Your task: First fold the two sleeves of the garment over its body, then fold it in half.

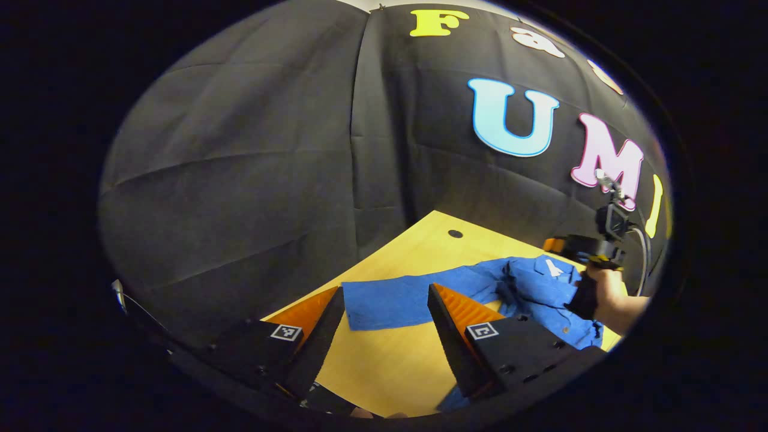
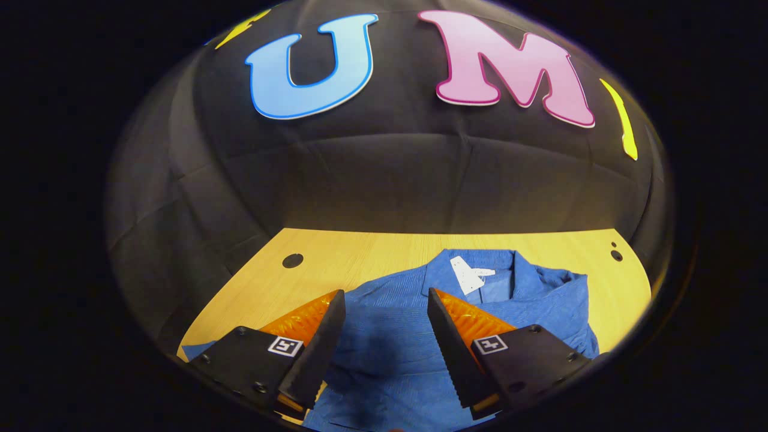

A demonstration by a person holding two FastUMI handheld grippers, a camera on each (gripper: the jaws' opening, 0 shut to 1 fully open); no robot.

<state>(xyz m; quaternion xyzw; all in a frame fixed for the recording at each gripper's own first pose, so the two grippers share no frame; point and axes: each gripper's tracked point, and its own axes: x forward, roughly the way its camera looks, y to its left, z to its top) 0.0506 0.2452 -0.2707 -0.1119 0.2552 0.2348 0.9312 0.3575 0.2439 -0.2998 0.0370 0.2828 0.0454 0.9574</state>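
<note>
A blue shirt [image 2: 408, 336] lies on the wooden table [image 2: 336, 258], collar away from me, a white tag [image 2: 468, 276] inside the collar. In the left gripper view one sleeve [image 1: 402, 300] stretches flat toward the left, its cuff end between my left gripper's fingers. My left gripper [image 1: 387, 318] hovers open over that sleeve end, nothing held. My right gripper [image 2: 384, 327] is open above the shirt's body, below the collar. In the left gripper view the right gripper [image 1: 585, 249] and the hand [image 1: 612, 297] holding it show over the shirt's far side.
The table [image 1: 384, 366] has round holes near its back edge [image 1: 455, 233] [image 2: 292, 260] [image 2: 616, 255]. Black cloth walls close it in behind and on the left. Bare wood lies in front of the sleeve.
</note>
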